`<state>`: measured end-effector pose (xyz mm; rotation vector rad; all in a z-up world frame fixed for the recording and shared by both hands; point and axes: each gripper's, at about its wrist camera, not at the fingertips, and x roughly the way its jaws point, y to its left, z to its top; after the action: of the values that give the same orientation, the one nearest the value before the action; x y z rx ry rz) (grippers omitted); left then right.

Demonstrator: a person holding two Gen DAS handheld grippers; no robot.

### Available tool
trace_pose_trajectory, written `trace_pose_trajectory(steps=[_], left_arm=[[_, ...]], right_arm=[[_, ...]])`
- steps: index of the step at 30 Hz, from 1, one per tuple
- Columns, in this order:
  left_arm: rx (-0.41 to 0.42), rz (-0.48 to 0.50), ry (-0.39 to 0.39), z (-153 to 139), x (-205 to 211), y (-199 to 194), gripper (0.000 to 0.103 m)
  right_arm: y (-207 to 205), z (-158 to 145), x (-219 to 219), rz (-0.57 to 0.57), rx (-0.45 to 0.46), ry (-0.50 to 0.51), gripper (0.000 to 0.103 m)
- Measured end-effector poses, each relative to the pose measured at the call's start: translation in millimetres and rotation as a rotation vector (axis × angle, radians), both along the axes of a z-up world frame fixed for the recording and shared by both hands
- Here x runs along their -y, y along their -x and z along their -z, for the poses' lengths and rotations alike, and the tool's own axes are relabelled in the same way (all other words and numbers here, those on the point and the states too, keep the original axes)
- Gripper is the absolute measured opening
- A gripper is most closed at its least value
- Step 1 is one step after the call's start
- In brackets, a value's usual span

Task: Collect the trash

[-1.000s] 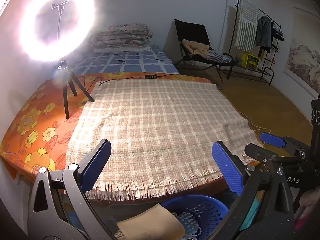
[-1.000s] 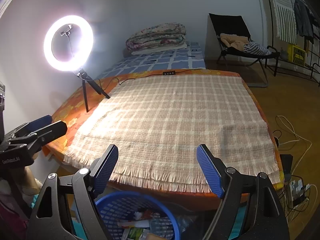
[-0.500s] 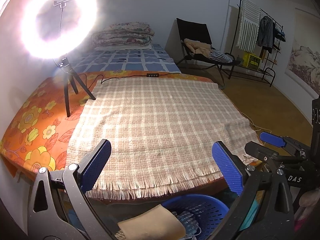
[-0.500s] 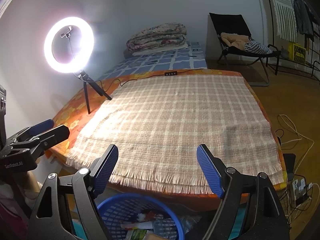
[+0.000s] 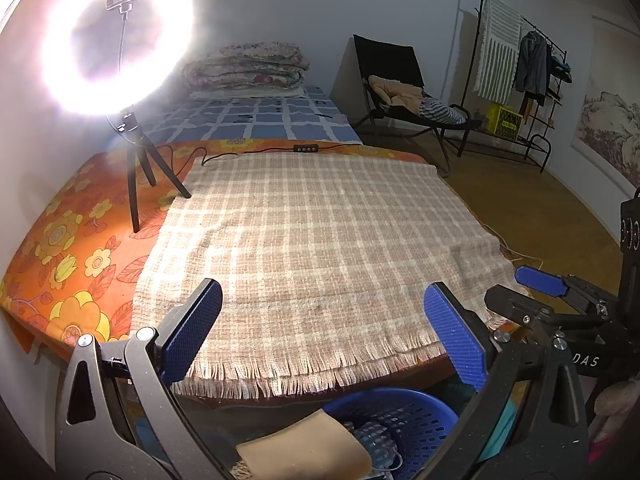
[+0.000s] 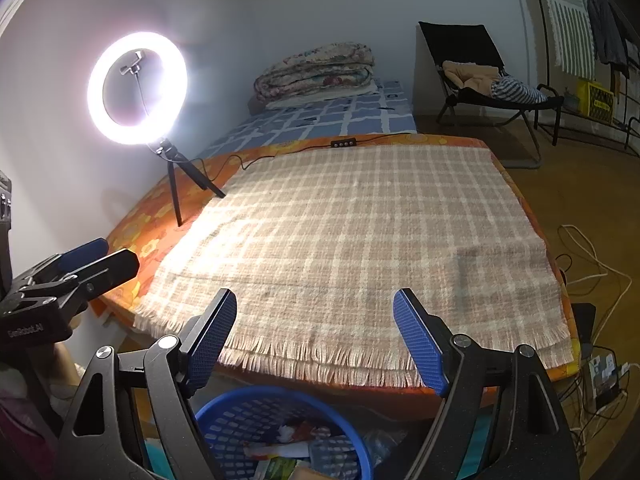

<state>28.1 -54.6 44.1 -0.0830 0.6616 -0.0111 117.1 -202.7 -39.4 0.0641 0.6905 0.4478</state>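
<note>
A blue plastic basket (image 5: 400,416) (image 6: 240,412) stands on the floor below the bed's near edge, under both grippers. Inside lie a tan paper piece (image 5: 304,448), a crumpled clear bottle (image 5: 372,444) and mixed wrappers (image 6: 288,448). My left gripper (image 5: 324,336) hangs open above the basket with nothing between its blue pads. My right gripper (image 6: 316,340) is open and empty too, just right of the left one. The right gripper shows at the right edge of the left wrist view (image 5: 540,284). The plaid blanket (image 5: 320,240) (image 6: 360,240) bears no trash that I can see.
A lit ring light on a tripod (image 5: 120,40) (image 6: 138,88) stands on the orange floral sheet (image 5: 72,248), its cable running along the blanket's far edge. Folded quilts (image 5: 248,64), a black chair (image 5: 400,80) and a clothes rack (image 5: 520,60) lie beyond. Cables and a power strip (image 6: 600,368) sit on the floor, right.
Both views have drifted slightly, with the bed sitting a little lower and farther in frame. Both grippers stay open and empty over the basket.
</note>
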Motion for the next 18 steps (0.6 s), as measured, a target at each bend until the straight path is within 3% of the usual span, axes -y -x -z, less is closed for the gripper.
trace_pose_trajectory(steps=[18], left_arm=[[-0.001,-0.001,-0.001,0.2,-0.5,-0.5,0.103]], right_arm=[[0.5,-2.5,-2.3,-0.001,0.002,-0.004,0.081]])
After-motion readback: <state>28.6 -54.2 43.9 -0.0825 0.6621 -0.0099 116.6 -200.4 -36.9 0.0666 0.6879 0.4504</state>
